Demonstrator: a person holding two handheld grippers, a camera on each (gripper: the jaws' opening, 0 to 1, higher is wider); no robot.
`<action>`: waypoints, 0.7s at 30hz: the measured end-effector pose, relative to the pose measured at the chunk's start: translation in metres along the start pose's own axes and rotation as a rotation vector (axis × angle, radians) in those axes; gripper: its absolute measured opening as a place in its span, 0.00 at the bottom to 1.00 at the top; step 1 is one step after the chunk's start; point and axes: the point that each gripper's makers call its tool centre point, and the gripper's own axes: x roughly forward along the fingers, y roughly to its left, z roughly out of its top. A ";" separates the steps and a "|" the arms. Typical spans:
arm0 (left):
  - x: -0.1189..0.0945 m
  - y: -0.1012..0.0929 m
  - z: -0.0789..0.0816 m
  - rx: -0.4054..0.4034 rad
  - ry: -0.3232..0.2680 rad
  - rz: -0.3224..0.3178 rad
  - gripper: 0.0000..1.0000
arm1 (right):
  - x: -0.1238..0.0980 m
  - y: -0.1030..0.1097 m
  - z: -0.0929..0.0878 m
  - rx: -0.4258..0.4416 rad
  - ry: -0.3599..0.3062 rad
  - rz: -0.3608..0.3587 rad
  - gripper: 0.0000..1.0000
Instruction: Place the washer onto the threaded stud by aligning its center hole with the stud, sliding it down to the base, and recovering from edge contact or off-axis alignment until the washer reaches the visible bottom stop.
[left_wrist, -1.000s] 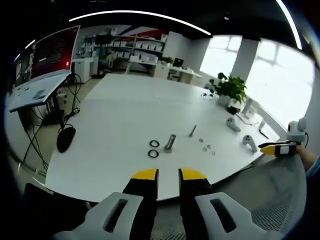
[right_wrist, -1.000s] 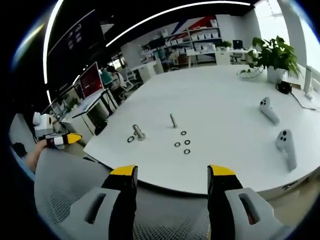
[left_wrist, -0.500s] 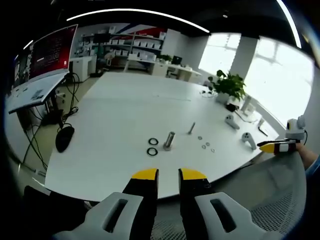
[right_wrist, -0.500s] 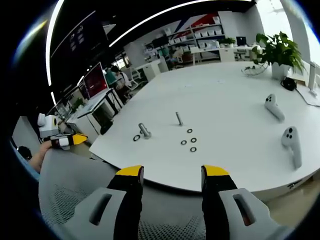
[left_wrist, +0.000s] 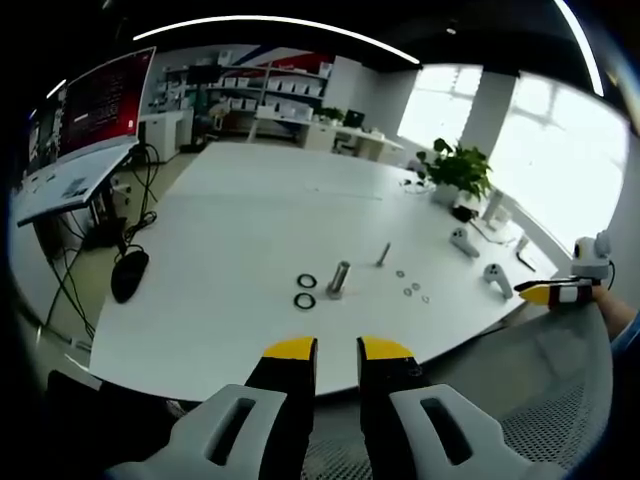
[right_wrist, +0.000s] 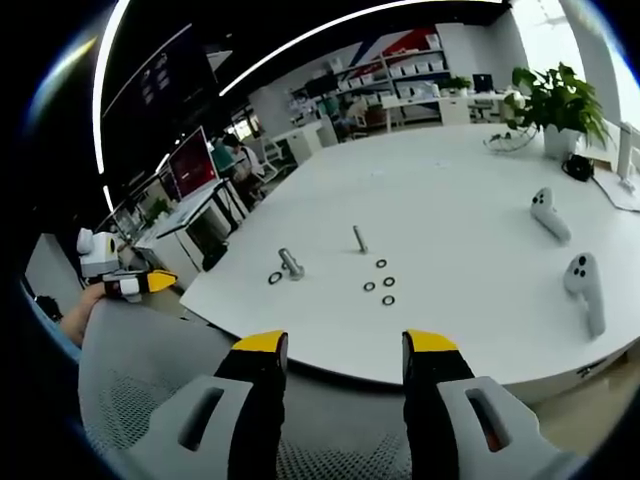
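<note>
I am holding my left tongs (left_wrist: 336, 350) nearly together and empty, short of the white surface (left_wrist: 250, 230), and my right tongs (right_wrist: 344, 345) apart, also gripping nothing. The threaded stud (right_wrist: 359, 238) is standing upright mid-surface, with four small rings, probably the washers (right_wrist: 380, 282), lying just beside it. A larger bolt (left_wrist: 339, 279) is standing beside two dark rings (left_wrist: 305, 291).

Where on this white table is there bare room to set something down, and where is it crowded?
Bare: the wide far half of the table beyond the thin stud, and the strip between the small washers and the two white controllers. Crowded: the middle near edge, with thick bolt, dark rings, stud and washers.
</note>
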 end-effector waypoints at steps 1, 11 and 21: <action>0.000 0.000 0.000 0.000 0.000 0.000 0.13 | 0.000 0.000 0.000 0.000 0.000 0.000 0.48; 0.000 0.000 0.000 0.001 -0.002 0.000 0.13 | 0.000 0.001 0.000 -0.001 -0.001 0.006 0.47; -0.001 0.000 -0.001 0.001 -0.001 0.001 0.13 | 0.000 0.001 0.000 -0.001 -0.002 0.009 0.47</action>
